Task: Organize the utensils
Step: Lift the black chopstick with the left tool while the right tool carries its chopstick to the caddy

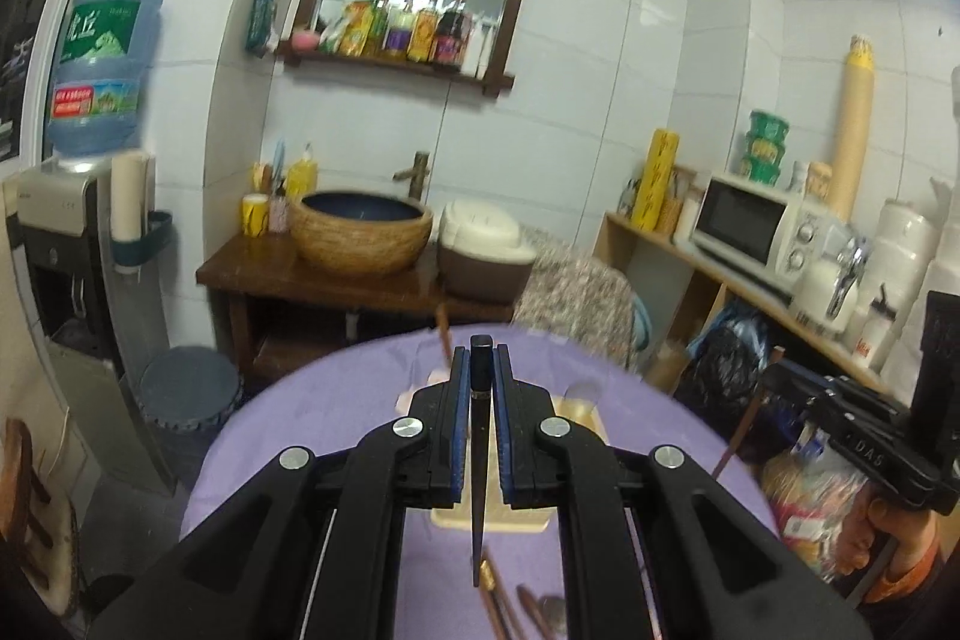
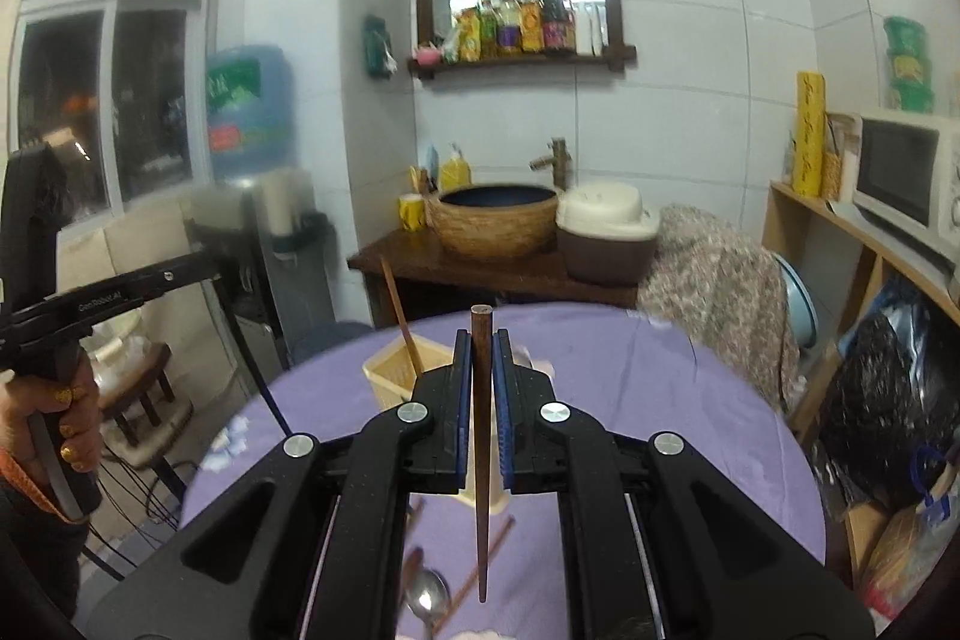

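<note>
Step in hand: transfer. Each gripper carries one chopstick above the table, heading, I judge, for the holder

Left gripper: jaws closed nearly to touching, clamped on a black chopstick near its thick end; the stick hangs tip-down between the arms, its point above the loose utensils. Right gripper: jaws equally closed, clamped on a brown chopstick, same attitude, thick end poking up past the jaws

The holder, a pale slatted tub, stands on the purple table just ahead of and below both grippers. It already has one brown chopstick leaning in it, top end tilted left in the right view

Next move, as judged: bring each tip over the holder's open top, keep the stick near vertical, lower until the tip is inside the rim, then part the jaws. Both grippers aim at one small opening, so going one at a time looks safer. Risk: a tip catching the rim and swinging in the grip

Count:
- chopsticks held: 2 (one black, one brown)
- chopsticks in holder: 1
- spoon on table: 1 clear; a second brownish spoon shape beside it, blurred
- loose chopsticks on table: at least 2 in the right view, exact number unclear
- holder: 1
</note>
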Tool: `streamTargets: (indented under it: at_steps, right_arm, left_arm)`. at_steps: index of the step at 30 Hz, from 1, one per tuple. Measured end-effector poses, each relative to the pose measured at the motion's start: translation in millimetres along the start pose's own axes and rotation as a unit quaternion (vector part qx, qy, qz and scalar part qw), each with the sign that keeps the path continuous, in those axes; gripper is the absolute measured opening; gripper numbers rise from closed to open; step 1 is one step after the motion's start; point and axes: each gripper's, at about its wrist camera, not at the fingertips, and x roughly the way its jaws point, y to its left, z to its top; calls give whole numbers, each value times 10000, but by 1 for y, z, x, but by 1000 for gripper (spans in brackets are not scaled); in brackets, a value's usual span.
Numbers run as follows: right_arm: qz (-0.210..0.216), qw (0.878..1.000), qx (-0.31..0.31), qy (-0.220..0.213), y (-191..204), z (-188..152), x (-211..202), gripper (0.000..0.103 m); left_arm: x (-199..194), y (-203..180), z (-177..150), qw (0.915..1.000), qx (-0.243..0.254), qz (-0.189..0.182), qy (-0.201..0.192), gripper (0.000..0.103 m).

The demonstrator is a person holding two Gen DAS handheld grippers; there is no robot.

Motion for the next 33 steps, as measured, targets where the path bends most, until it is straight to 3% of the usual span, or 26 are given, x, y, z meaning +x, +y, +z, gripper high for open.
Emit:
streamTargets:
  at_steps: [6, 11, 17, 24, 33]
  right_arm:
    - [64, 9975, 21, -702, 15, 82, 0, 8]
    - [-182, 9964, 15, -834, 22, 109, 35, 8]
    - [-352, 9983, 88, -456, 18, 76, 91, 8]
    - [-319, 9994, 87, 39, 15, 23, 128, 8]
    - [-303, 9992, 165, 191, 12, -2, 141, 8]
  left_arm:
    - [2, -17, 69, 9980, -51, -1, -634, 9]
    - [35, -24, 83, 9956, -55, 318, -883, 9]
    - [72, -22, 60, 9955, -75, 421, -851, 9]
    - [109, -8, 11, 9988, -118, 428, -203, 9]
    - [136, 4, -31, 9980, -165, 445, 423, 9]
